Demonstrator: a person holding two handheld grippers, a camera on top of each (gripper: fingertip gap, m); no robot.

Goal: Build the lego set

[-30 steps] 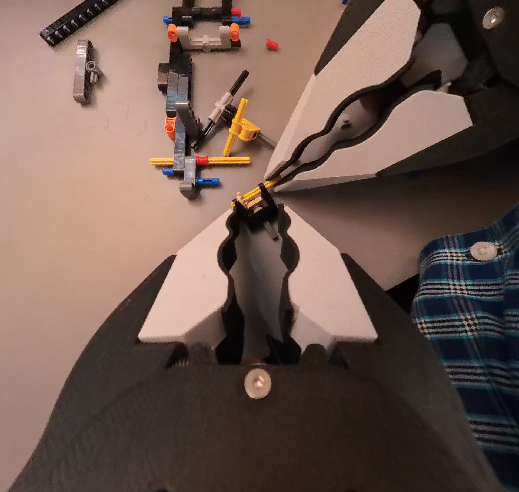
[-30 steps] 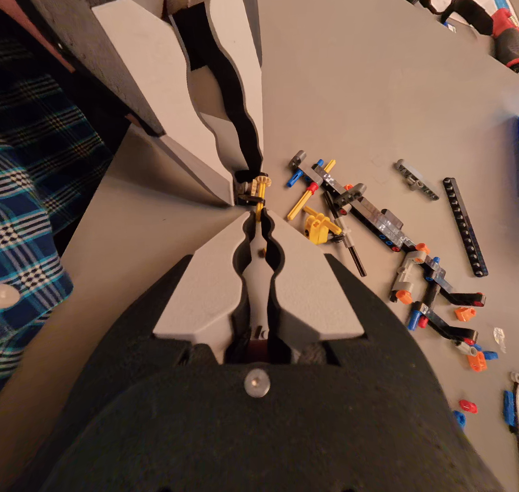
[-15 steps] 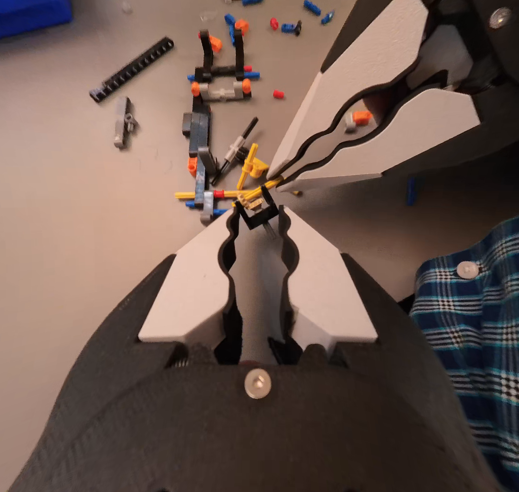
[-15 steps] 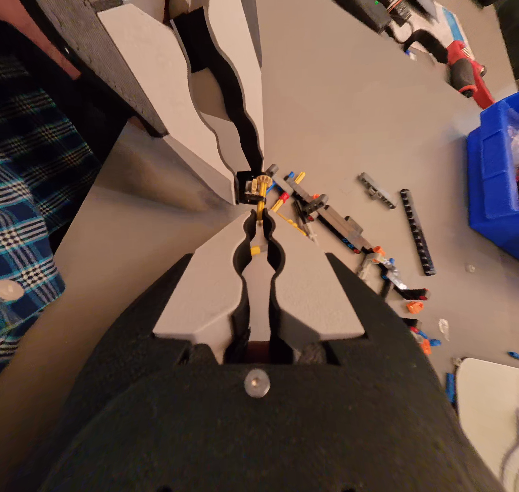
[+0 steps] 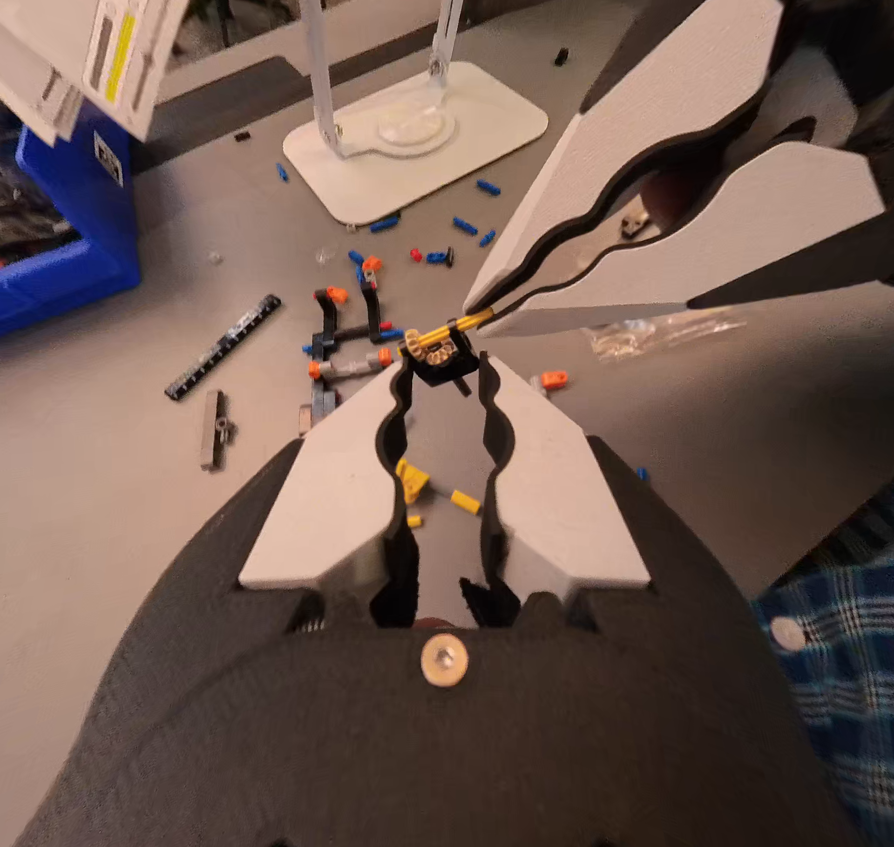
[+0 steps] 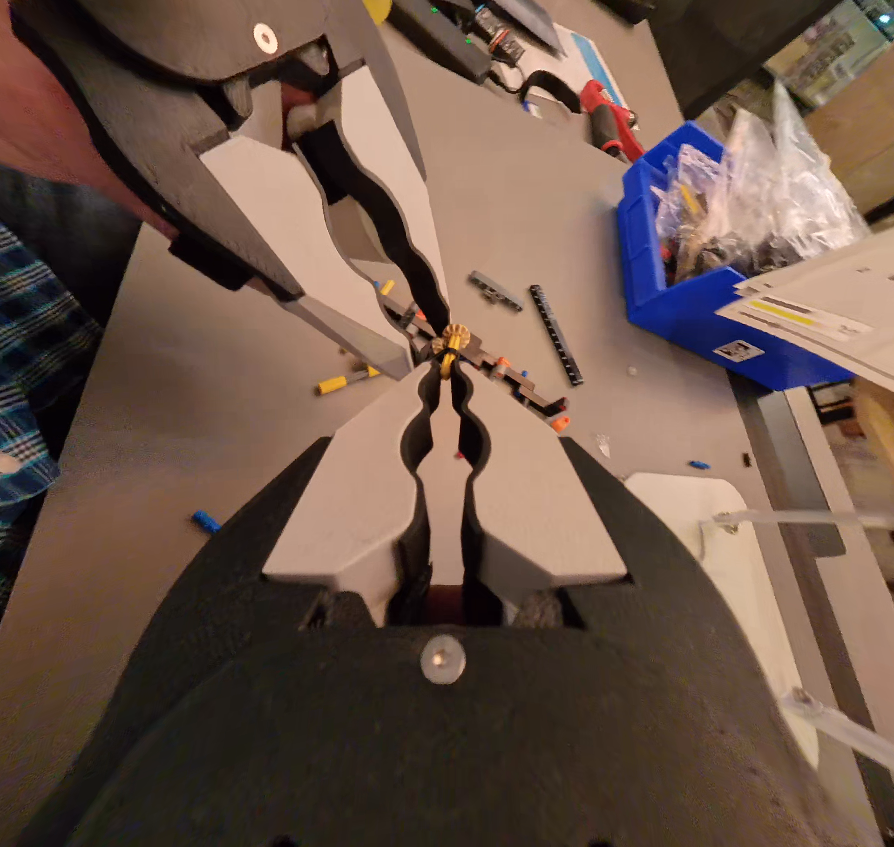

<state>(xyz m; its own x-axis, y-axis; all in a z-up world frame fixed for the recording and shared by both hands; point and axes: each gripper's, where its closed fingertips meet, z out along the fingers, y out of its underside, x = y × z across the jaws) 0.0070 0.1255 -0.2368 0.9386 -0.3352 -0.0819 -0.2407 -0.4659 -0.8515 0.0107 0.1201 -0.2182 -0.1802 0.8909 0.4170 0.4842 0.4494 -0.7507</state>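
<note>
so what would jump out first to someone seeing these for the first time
The two claws meeting tip to tip above the table: the left claw grips a small black frame carrying tan gears, while the right claw pinches the yellow axle running through it. Next come the loose parts scattered on the grey table beneath, and the blue bin stuffed with bags at the far edge.

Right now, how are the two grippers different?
The left gripper pinches a black frame with tan gears; the right gripper pinches a thin yellow axle. The left gripper's fingers stand wider apart; the right gripper's nearly touch. Both are shut, holding one small assembly above the table.
</note>
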